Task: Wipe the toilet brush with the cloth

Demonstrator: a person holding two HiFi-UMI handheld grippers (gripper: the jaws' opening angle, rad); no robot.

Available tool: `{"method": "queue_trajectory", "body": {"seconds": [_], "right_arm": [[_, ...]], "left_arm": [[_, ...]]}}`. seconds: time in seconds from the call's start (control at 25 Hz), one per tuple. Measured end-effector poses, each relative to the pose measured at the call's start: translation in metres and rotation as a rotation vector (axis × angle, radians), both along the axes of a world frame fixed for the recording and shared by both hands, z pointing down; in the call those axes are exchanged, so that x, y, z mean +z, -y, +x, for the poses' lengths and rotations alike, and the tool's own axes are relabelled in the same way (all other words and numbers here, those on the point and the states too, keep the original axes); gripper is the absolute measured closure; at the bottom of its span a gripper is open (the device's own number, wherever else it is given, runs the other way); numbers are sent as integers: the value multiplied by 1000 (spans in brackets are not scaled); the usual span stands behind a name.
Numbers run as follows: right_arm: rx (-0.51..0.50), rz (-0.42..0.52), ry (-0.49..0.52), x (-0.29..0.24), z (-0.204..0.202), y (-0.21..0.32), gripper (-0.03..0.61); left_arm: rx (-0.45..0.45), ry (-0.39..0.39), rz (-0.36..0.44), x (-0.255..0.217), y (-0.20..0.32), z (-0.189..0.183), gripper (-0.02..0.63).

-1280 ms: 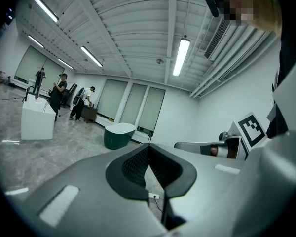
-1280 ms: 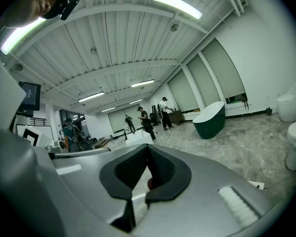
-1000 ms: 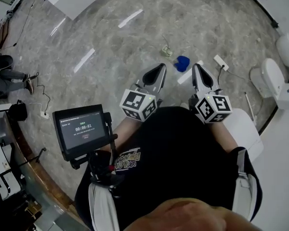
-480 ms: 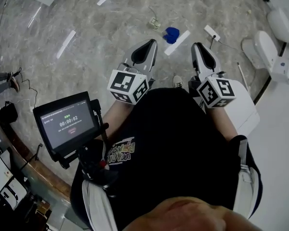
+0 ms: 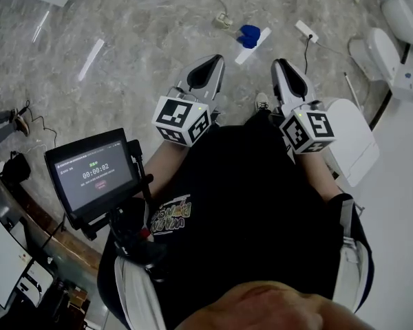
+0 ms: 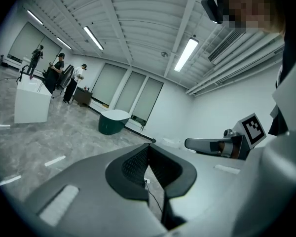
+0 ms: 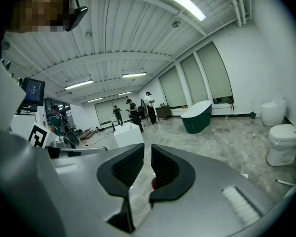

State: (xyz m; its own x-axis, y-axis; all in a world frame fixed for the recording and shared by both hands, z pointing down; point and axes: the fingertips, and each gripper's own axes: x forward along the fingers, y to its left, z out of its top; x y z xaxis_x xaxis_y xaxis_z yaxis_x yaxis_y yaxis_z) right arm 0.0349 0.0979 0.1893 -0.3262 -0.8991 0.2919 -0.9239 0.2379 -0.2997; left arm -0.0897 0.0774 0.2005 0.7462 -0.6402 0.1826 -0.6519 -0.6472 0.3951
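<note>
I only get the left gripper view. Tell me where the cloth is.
Observer: The head view shows a blue cloth lying on the floor ahead of the person, with nothing touching it.
Operator: Now give me the right gripper's jaws.
Observer: The right gripper has just been opening its jaws. In its own view they stand slightly apart with nothing between them. A white toilet stands off to its right.
</note>
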Motion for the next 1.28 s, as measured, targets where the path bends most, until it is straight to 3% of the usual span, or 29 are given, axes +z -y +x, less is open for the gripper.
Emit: {"method": "queue_trajectory", "body": {"seconds": [0.4,0.6,0.68,0.88,1.28], "right_arm": [[21,-39,-16,-1,2,-25,520],[-6,-43,-11,-1,-4,-15,522],[-29,-47,-5,-5,9,5,522],[-105,-80,33,51,115,108,522],[-216,-110,58,49,114,158,514]], "left_arm": [[82,28,-40,2,-13,10,612],[60,36,-39,-2,-6,1,612],[38,39,-46,-7,10,13,611],[-36,100,-85,41,101,115,612],[-128,140,-109,31,131,114,611]]}}
